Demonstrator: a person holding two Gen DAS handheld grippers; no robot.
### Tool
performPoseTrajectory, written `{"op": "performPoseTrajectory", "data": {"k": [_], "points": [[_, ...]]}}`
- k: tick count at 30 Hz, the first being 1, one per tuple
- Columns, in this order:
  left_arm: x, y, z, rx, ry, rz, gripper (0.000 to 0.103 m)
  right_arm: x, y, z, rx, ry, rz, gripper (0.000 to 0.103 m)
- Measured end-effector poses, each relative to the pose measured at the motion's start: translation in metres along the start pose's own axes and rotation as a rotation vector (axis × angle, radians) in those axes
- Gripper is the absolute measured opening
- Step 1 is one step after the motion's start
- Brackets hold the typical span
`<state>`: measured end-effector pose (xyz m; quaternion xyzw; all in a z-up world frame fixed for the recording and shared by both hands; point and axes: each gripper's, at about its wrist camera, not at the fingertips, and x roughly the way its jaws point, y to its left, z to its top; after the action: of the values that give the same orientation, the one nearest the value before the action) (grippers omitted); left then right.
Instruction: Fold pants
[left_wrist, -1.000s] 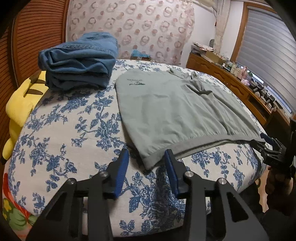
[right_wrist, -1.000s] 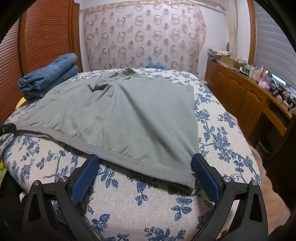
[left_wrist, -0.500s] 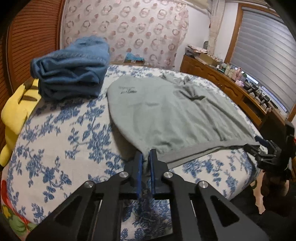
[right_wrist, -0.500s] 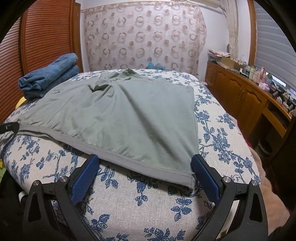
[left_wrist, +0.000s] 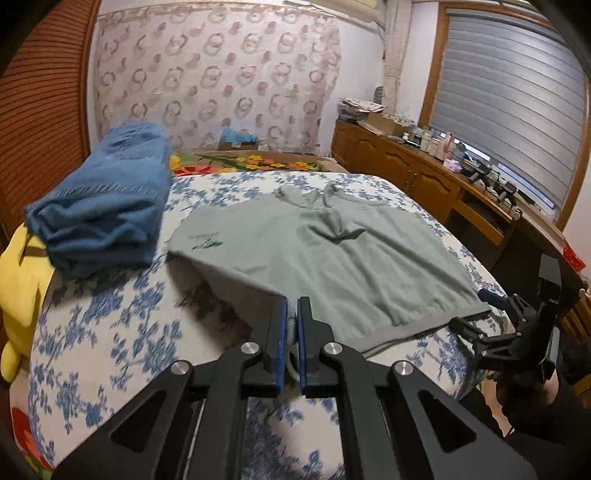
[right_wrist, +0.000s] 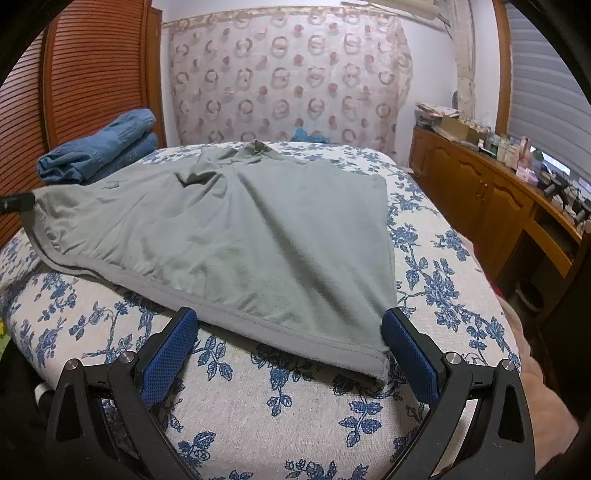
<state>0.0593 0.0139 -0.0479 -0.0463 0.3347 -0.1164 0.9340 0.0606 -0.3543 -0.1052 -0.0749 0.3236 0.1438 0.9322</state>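
Pants: grey-green soft knit pants, spread flat across centre of frame on bed w/ white-and-blue floral cover; waistband hem runs along lower edge of garment in both views. Left black two-finger gripper w/ blue pads, lower centre of left wrist view, pressed together, pinching near-left waistband corner; that corner is lifted off cover, shadow beneath. Right black two-finger gripper w/ blue pads, bottom of right wrist view, spread wide, fingers straddling the other waistband corner; right pad just beside fabric edge, contact not clear. Same gripper shows at right edge of left wrist view, tips at hem end. Stack of folded blue denim jeans upper left, on bed, near pants; touching or not, can't tell. Yellow plush item at far left edge. Wooden sideboard w/ clutter along right side under shuttered window.
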Motion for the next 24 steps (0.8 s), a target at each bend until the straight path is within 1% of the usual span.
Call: {"op": "performPoseTrajectory", "data": {"k": [4, 8, 14, 18, 20, 24], "points": [[0.011, -0.007, 0.006, 0.012, 0.020, -0.018, 0.002, 0.002, -0.001, 0.001, -0.003, -0.002, 0.010, 0.103], [0.018, -0.019, 0.016, 0.041, 0.023, -0.039, 0.002, 0.004, -0.001, 0.002, -0.008, 0.013, 0.018, 0.103], [0.026, -0.044, 0.034, 0.093, 0.022, -0.073, 0.001, -0.003, -0.014, 0.006, 0.040, 0.009, 0.040, 0.102], [0.036, -0.067, 0.046, 0.129, 0.024, -0.113, 0.001, -0.003, -0.023, 0.009, 0.045, 0.015, 0.061, 0.100], [0.041, -0.075, 0.049, 0.142, 0.026, -0.126, 0.001, -0.005, -0.026, 0.012, 0.038, 0.007, 0.058, 0.100], [0.052, -0.098, 0.055, 0.162, 0.047, -0.178, 0.001, -0.011, -0.034, 0.015, 0.044, -0.009, 0.048, 0.100]]}}
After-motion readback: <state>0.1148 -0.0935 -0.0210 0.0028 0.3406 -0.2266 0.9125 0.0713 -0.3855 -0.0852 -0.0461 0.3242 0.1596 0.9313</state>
